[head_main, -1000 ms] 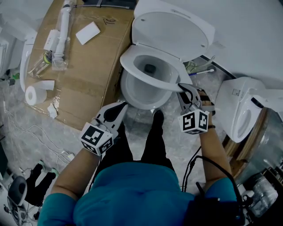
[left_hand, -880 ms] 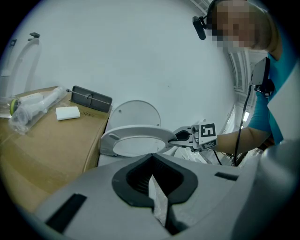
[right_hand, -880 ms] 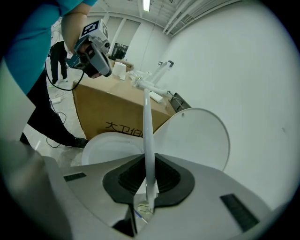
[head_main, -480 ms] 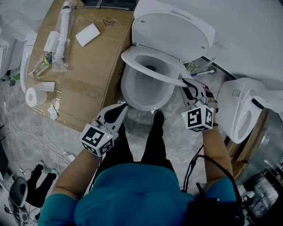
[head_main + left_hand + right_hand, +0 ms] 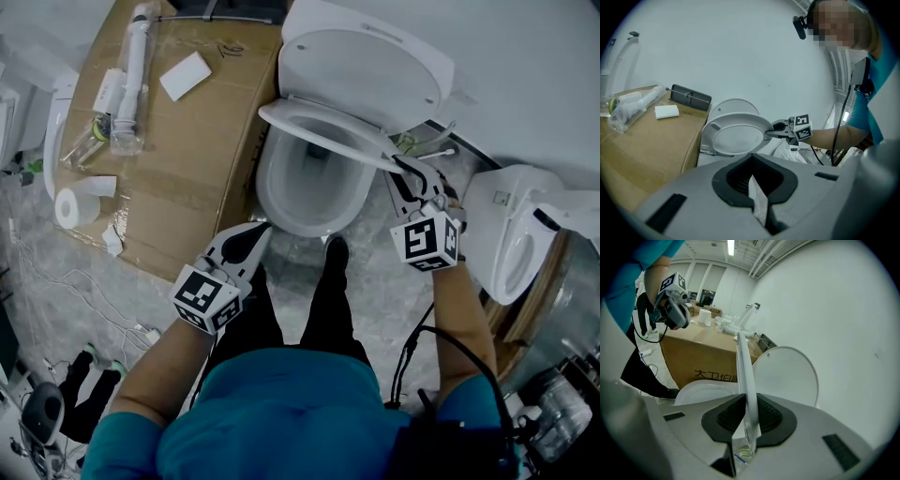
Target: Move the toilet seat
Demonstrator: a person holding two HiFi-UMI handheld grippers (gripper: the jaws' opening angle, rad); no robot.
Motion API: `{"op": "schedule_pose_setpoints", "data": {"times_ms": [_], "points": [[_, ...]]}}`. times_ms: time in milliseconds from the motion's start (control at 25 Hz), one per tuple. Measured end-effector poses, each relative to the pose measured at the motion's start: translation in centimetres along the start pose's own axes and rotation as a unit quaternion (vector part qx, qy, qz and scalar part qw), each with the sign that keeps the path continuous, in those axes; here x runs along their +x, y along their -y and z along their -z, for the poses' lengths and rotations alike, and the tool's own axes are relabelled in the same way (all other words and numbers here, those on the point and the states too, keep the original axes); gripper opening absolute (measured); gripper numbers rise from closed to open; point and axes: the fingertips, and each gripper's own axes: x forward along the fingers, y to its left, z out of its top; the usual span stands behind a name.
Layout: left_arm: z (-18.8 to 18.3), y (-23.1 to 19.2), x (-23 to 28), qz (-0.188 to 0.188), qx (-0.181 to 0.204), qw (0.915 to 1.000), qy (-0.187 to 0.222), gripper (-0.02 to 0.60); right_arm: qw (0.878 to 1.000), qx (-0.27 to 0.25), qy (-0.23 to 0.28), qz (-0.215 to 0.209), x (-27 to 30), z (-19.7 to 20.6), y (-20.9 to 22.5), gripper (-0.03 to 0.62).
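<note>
A big brown cardboard box [image 5: 187, 150] is laid on the floor at the left. On its far part a white pipe [image 5: 136, 56] in a clear bag is laid. Just right of the pipe a flat white card [image 5: 186, 71] is seen. A dark grey tray [image 5: 690, 97] is set at the far edge of the box, close to the white wall [image 5: 525, 66]. A roll of toilet paper [image 5: 67, 202] is found at the left edge of the box. Thin cables [image 5: 47, 272] are spread over the grey stone floor [image 5: 375, 300] at the near left. A second white toilet [image 5: 511, 234] is placed at the right.
</note>
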Motion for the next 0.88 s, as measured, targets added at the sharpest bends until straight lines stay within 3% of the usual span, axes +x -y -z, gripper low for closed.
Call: {"op": "schedule_pose_setpoints", "data": {"times_ms": [880], "points": [[-0.4,-0.4,-0.3,-0.002,-0.008,0.9999,0.007,0.003,0.998,0.049,0.000,0.041,1.4,-0.5,5.6,0.104]]}}
